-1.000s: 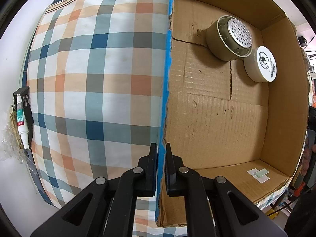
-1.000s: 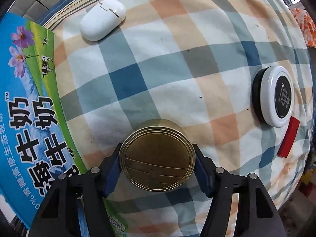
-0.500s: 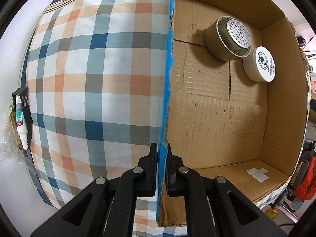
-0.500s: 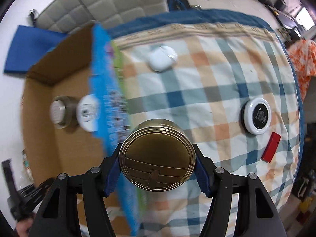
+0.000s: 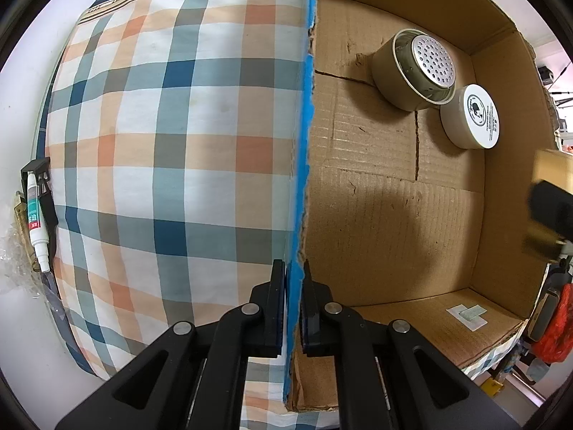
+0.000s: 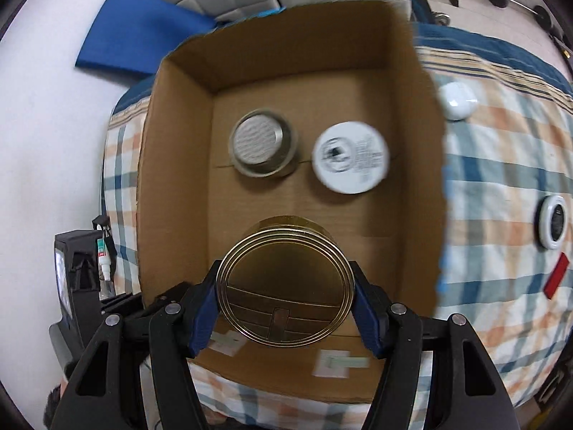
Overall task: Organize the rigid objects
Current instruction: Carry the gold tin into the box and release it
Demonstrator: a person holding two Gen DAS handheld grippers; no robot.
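So two things are in the cardboard box (image 6: 179,179) already: a metal cup with a holed insert (image 6: 263,147) and a round white tub (image 6: 350,157), sitting side by side toward the far end of the floor. Third one is on its way. That's the gold tin (image 6: 284,283), which my right claw (image 6: 285,302) has clenched between its blue pads, about half open because the tin is wide. It hangs above the near part of the box, over bare cardboard, not touching anything below as far as I can tell. The picture is smeared, so the exact height is a guess.

My left claw (image 5: 293,304) is pinched tight on the blue-edged wall of the box (image 5: 304,143), fingers either side of it, pointing straight down. I reckon that's just to keep the box from sliding on the checked blanket (image 5: 172,143).

What's left out on the blanket, from the right-hand camera: a white pebble-shaped case (image 6: 457,102) just past the box's right wall, a round white-rimmed disc with a dark centre (image 6: 553,220) further right, and a small red block (image 6: 555,275) near that. So roughly two in, one nearly in, three to go by my count. Next bit should be lowering the tin into the free space in front of the other two and letting go.
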